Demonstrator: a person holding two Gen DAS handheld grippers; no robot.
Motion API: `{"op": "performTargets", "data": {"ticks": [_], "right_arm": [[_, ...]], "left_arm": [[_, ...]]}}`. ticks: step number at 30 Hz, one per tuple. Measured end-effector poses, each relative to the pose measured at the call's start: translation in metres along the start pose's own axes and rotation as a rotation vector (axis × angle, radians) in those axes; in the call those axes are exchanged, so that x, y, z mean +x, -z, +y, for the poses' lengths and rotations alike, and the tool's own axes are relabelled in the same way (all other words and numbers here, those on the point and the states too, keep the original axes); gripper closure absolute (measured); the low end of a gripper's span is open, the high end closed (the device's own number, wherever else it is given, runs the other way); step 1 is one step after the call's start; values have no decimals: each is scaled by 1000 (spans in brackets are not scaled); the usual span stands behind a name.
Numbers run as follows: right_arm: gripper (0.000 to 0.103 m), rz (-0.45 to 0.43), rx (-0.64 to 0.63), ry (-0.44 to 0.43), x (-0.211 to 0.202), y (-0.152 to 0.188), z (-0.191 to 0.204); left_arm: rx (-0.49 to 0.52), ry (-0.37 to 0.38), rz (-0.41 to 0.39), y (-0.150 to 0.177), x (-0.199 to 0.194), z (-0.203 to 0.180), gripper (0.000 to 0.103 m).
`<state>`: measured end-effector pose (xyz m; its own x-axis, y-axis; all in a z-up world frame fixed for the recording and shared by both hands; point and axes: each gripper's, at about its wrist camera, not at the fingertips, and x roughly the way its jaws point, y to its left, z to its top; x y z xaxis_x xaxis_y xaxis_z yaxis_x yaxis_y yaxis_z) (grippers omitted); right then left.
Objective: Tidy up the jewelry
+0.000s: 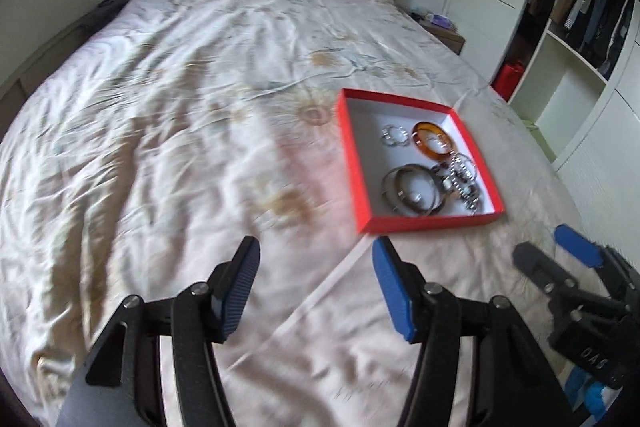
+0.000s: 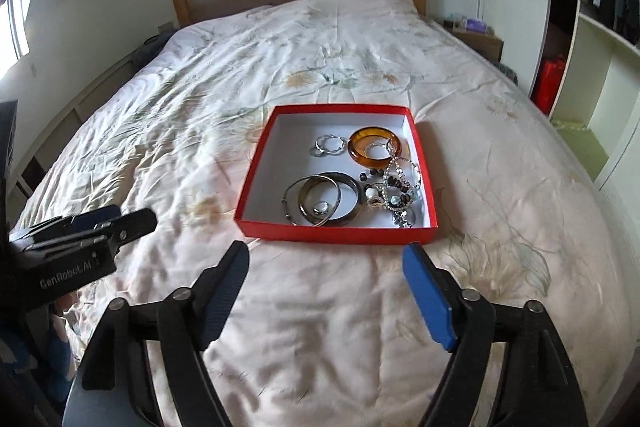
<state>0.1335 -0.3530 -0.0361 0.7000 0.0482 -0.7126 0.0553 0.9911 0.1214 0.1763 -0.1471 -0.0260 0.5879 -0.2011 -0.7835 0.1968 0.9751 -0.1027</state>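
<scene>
A shallow square red box [image 2: 334, 233] with a white inside lies on a wrinkled pale floral bedspread [image 2: 200, 107], holding an amber bangle [image 2: 370, 145], metal bangles [image 2: 320, 199] and beaded chains [image 2: 396, 187]. The left gripper [image 1: 316, 281] and right gripper [image 2: 326, 285] tilt downward just short of it, jaws wide apart, holding nothing.
</scene>
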Motion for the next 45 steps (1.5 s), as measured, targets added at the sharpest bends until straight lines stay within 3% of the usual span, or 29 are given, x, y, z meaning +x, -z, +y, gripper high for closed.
{"op": "performTargets", "data": {"ticks": [7, 18, 45], "right_arm": [[13, -19, -35, 5, -29, 21, 24], [10, -5, -51, 26, -44, 41, 31], [9, 56, -77, 66, -21, 44, 33]], "left_arm": [[23, -69, -59, 25, -42, 16, 46], [11, -119, -88, 43, -62, 20, 46], [29, -142, -57, 51, -41, 27, 46]]}}
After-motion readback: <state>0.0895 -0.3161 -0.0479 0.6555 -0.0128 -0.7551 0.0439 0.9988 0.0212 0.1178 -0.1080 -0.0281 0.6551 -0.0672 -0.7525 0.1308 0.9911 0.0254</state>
